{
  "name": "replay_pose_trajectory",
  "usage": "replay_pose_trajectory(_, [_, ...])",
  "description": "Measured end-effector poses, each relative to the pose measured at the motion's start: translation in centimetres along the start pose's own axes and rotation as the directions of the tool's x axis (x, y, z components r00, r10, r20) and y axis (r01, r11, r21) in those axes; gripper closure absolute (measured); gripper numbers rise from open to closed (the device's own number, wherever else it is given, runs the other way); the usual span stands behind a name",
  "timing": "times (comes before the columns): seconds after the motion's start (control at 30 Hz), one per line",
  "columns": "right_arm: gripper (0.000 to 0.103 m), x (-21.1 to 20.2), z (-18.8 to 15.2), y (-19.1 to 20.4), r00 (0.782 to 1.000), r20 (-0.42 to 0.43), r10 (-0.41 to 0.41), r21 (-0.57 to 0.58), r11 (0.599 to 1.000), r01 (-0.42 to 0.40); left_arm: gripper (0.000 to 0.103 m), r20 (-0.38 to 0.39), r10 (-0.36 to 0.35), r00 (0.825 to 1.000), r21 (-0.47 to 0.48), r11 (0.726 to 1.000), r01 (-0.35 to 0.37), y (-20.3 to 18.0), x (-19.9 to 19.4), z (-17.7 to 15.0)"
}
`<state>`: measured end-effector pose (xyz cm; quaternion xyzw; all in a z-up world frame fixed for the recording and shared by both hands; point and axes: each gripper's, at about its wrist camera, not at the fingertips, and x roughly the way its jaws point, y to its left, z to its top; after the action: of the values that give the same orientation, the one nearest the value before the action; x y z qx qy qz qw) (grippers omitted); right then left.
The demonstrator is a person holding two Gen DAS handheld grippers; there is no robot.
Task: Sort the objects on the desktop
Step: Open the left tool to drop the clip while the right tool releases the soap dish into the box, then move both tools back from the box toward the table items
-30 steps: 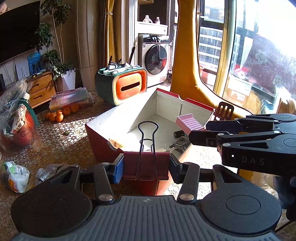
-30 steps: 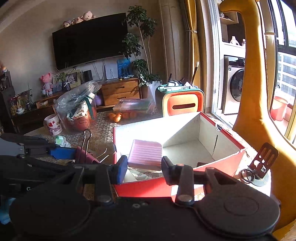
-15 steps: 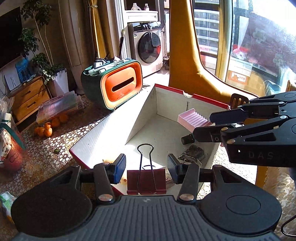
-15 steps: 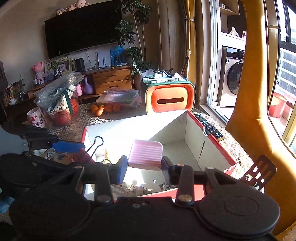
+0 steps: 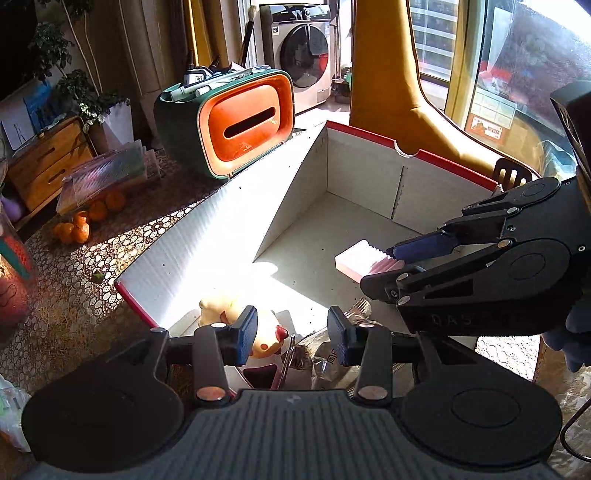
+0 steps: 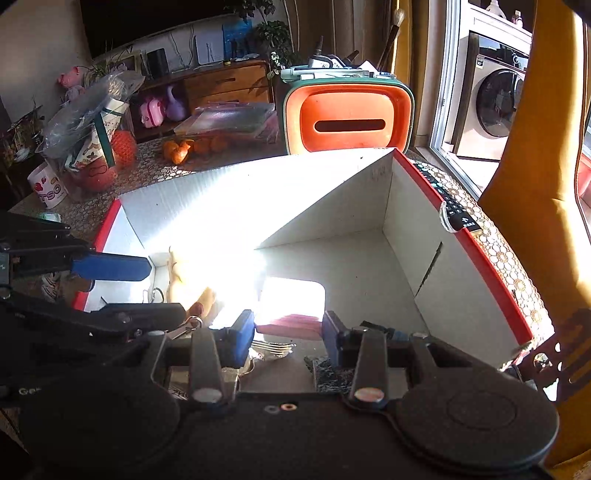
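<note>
Right wrist: pink block [image 6: 291, 303] sun-glared.

Black hand-held gripper [image 5: 291, 334], blue pads [image 5: 245, 334]

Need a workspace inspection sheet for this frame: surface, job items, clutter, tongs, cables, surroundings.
surface: lace-patterned tablecloth, sunlit.
job's things: red-rimmed cardboard box holds a toy duck, binder clip and fork; pink ridged block is held above its floor.
clutter: oranges, remote, mug, orange-green tissue box.
grippers: left tongs just closed further, pads apart, nothing between them; right tongs shut on the pink ridged block.
cables: wires on the wall below the television.
surroundings: washing machine, wooden drawers.
</note>
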<state>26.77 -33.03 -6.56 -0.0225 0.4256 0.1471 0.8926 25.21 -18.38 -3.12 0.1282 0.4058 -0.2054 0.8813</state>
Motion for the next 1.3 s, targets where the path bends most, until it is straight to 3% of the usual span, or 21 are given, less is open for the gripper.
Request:
replay_pose_trajectory(0.23, [0.063, 1.5, 0.0, 0.2, 0.997, -0.066, -0.026, -0.038, 0.999, 0.024, 0.063, -0.003, -0.003, 1.0, 0.01, 1.0, 0.003, -0.2, 0.0, -0.5])
replay_pose_trajectory(0.5, [0.059, 1.1, -0.2, 0.1, 0.996, -0.085, -0.041, -0.044, 0.998, 0.038, 0.062, 0.011, -0.02, 1.0, -0.007, 1.0, 0.02, -0.3, -0.8, -0.8])
replay_pose_trajectory(1.3, [0.038, -7.2, -1.8, 2.1, 0.995, 0.063, 0.071, -0.045, 0.997, -0.068, 0.062, 0.103, -0.035, 0.994, -0.081, 0.996, 0.044, -0.2, -7.3, -3.4])
